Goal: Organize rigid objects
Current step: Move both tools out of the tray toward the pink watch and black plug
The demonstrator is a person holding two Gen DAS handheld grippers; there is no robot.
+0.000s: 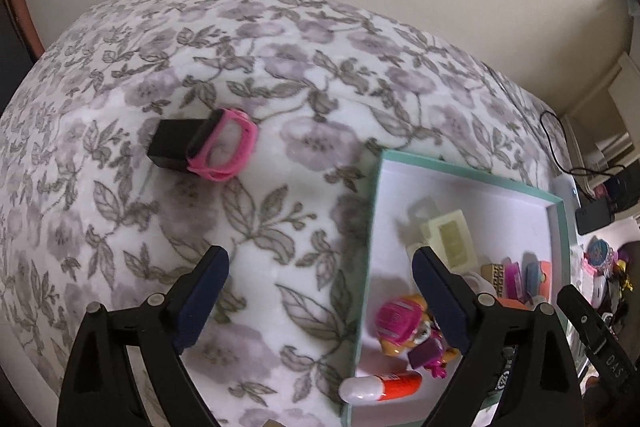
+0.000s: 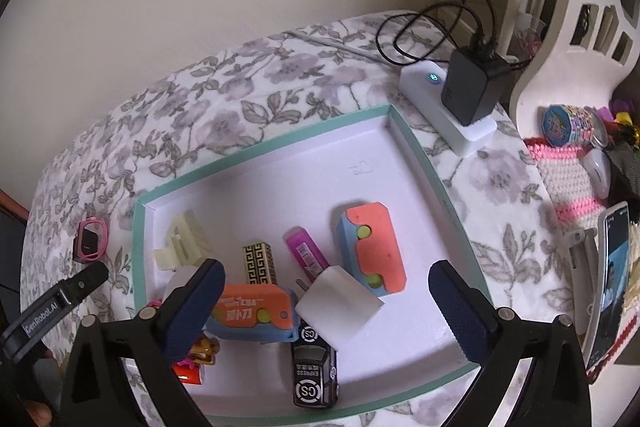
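A pink-rimmed black box-like gadget (image 1: 204, 146) lies on the floral blanket, left of the tray; it also shows in the right wrist view (image 2: 90, 240). My left gripper (image 1: 320, 303) is open and empty, hovering over the blanket near the tray's left wall. A shallow white tray with a teal rim (image 2: 260, 155) holds several small items: an orange-and-blue toy (image 2: 374, 247), a white charger plug (image 2: 336, 303), a black toy car (image 2: 314, 371), a cream clip (image 2: 184, 241). My right gripper (image 2: 326, 307) is open and empty above the tray's front.
A white power strip with a black adapter (image 2: 464, 95) and cables sits behind the tray. A phone (image 2: 610, 287), a crocheted mat (image 2: 568, 179) and a white chair (image 2: 576, 27) stand at the right. The wall is behind the bed.
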